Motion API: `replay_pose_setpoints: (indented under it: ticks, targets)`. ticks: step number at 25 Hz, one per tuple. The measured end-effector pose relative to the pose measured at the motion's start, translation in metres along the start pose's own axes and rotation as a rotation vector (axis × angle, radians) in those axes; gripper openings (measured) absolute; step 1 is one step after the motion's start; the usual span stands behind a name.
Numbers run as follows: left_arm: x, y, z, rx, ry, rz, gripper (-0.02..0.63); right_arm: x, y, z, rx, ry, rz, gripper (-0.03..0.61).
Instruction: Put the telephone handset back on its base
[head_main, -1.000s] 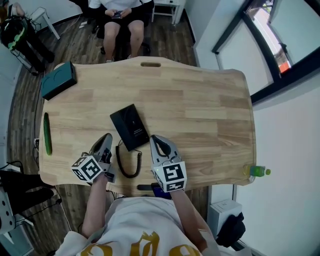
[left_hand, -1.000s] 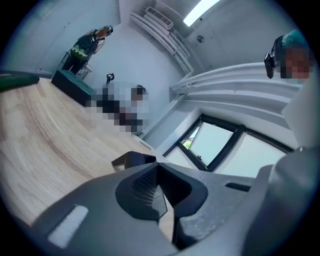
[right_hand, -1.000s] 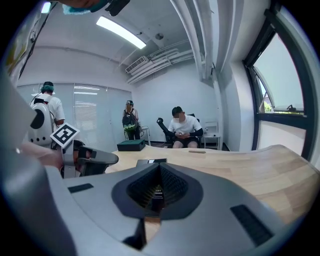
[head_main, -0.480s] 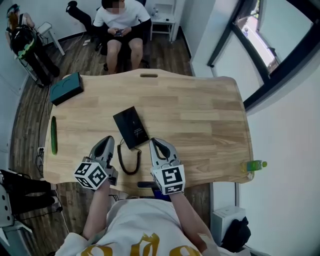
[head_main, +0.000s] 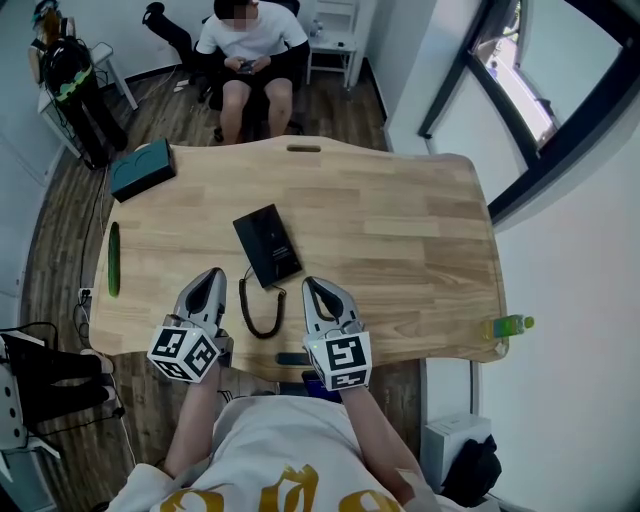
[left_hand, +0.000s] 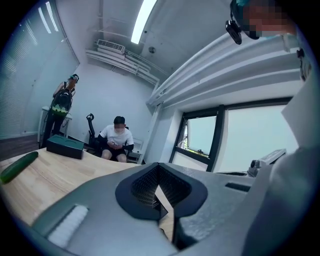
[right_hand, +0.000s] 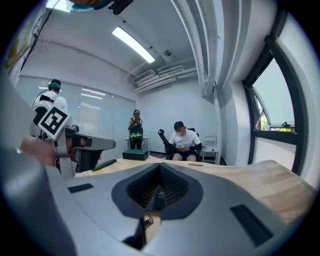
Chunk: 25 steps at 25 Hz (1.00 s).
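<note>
The black telephone base (head_main: 267, 245) lies flat near the middle of the wooden table (head_main: 400, 230). Its coiled black cord (head_main: 258, 312) loops toward the near edge. A dark bar that looks like the handset (head_main: 292, 358) lies at the table's front edge between my hands. My left gripper (head_main: 209, 277) hovers left of the cord, jaws together, nothing in them. My right gripper (head_main: 313, 288) is right of the cord, also shut and empty. In the right gripper view the base (right_hand: 157, 194) shows as a sliver between the jaws.
A cucumber (head_main: 114, 259) lies near the left edge and a teal box (head_main: 143, 169) at the far left corner. A green bottle (head_main: 508, 326) sits at the right front corner. A person (head_main: 250, 40) sits beyond the far edge.
The head view has shifted a little, so the table sits slightly higher in the frame. Both grippers have stayed near the front edge, shut, holding nothing.
</note>
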<state>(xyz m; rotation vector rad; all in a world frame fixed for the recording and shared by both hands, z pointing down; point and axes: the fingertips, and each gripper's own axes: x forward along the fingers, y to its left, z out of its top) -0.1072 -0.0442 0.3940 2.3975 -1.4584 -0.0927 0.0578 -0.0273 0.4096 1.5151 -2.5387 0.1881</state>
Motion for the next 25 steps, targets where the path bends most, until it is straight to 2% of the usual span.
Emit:
replay_pose_setpoints:
  ticks: [13,25]
  targets:
    - [0.0,0.015,-0.007,-0.001,0.006,0.037,0.002,0.006,-0.001,-0.003,0.007,0.008,0.003,0.005]
    - [0.007,0.024,-0.013,-0.036,0.028,0.024,0.002,0.024,-0.001,-0.002,0.014,0.021,0.018,0.005]
